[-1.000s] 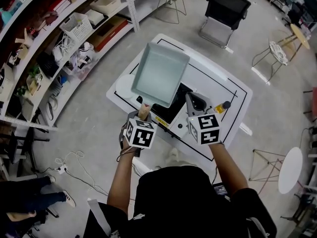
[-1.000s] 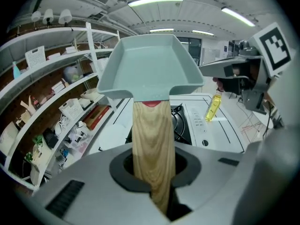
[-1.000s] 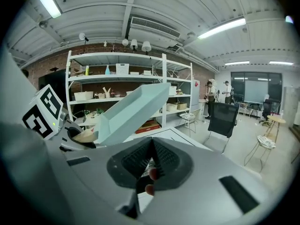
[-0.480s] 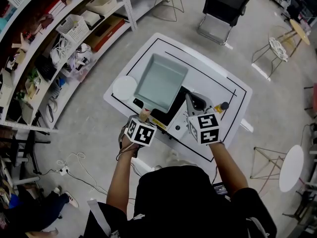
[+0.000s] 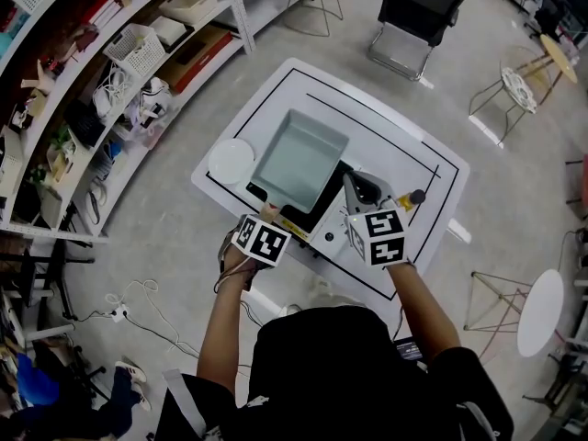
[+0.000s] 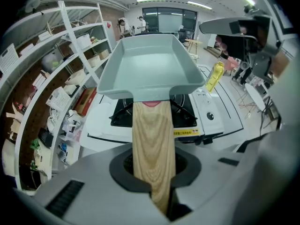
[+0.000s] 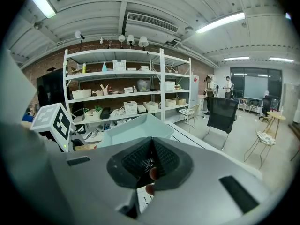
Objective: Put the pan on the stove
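Room: grey concrete floor (image 5: 165, 237), with metal shelving (image 5: 110, 53) full of baskets and boxes along the person's left and a black chair (image 5: 418, 16) beyond the table.
Surface: white table (image 5: 404, 145) edged with a black line. A black stove (image 5: 322, 202) sits at its near edge, a white plate (image 5: 231, 162) to the left of it and a yellow bottle (image 5: 409, 198) to the right.
Pan: a grey-green rectangular pan (image 5: 299, 159), open side up and roughly level, held over the stove's left part and reaching past it across the table.
Long axis: it runs from the wooden handle (image 6: 152, 144) nearest the person out to the far rim. The handle points back at the person and the body points away, slightly to the right.
Contact: in the left gripper view the burner grate shows below the pan's base. Whether they touch I cannot tell.
Left gripper (image 5: 266, 217): jaws clamped on the wooden handle.
Right gripper (image 5: 360, 191): jaws together with nothing between them, raised just right of the pan above the stove's right side.
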